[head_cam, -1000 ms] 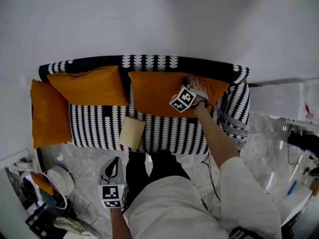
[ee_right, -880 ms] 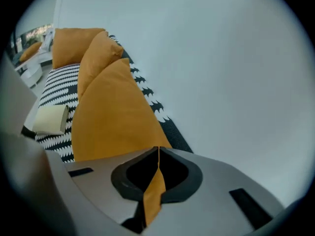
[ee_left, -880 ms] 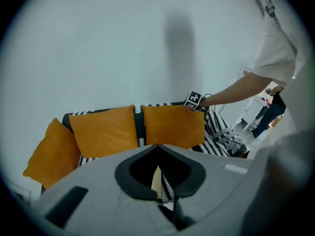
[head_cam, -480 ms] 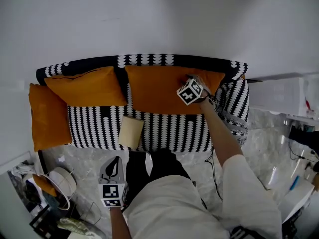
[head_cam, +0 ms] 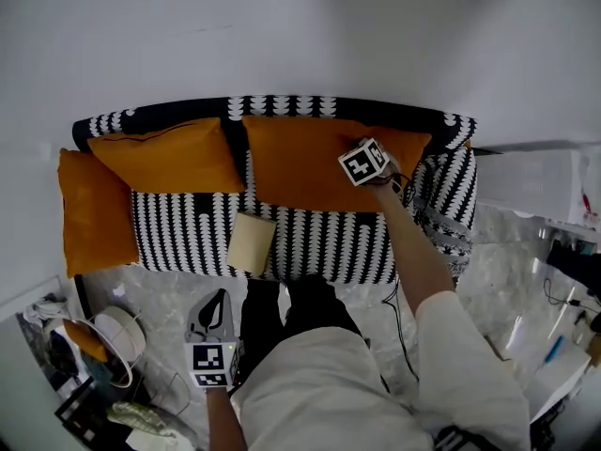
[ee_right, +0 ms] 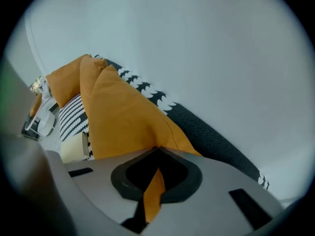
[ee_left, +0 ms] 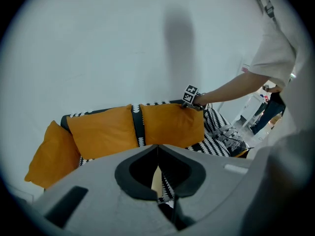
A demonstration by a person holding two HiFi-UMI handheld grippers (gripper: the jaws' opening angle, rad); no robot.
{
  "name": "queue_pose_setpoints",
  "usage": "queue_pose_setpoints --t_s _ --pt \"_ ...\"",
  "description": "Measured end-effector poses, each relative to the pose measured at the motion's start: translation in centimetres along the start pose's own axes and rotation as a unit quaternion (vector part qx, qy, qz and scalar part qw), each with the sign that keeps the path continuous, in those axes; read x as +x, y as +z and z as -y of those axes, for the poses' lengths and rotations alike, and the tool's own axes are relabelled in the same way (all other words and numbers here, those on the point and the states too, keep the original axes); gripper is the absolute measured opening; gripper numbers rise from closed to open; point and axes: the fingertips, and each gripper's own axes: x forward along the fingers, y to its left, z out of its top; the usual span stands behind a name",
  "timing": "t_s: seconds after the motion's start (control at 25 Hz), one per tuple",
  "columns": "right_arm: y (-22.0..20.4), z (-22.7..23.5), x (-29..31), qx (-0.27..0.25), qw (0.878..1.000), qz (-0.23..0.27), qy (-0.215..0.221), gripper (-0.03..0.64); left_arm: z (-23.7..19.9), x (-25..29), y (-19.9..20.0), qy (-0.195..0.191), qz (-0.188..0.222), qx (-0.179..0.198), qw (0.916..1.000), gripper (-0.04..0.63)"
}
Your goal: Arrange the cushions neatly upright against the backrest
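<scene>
Cushion [ee_right: 123, 117] corner, pinched by closing right gripper [ee_right: 157, 150]

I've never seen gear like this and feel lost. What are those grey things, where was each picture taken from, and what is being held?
There is no robot here: a person holds a hand-operated claw in each hand. One picture comes from a camera on the person's head, looking down. The other two come from cameras riding on each claw. On the black-and-white sofa are the left orange cushion, the middle orange cushion, the right orange cushion and a small beige cushion at the seat's front edge. The right claw is shut on a corner of the right orange cushion, near the backrest. The left claw is shut on nothing and held low.
</scene>
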Motion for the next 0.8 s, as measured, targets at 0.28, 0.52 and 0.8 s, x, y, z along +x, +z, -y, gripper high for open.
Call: queue_pose_setpoints --t_s 0.28,0.52,0.8 --pt "0.7 -0.5 -3.3 0.003 0.997 0.077 -0.015 0.014 -1.1 -0.2 -0.7 0.003 -0.001 -0.006 1.0000 0.012" --pt "0.9 -0.5 -3.3 0.002 0.998 0.062 -0.010 0.015 -1.7 -0.3 -1.2 -0.002 -0.003 -0.006 1.0000 0.012" --pt "0.7 1.5 -6.7 0.073 0.991 0.093 -0.068 0.017 -3.3 -0.6 -0.6 -0.008 0.024 -0.003 0.9997 0.012"
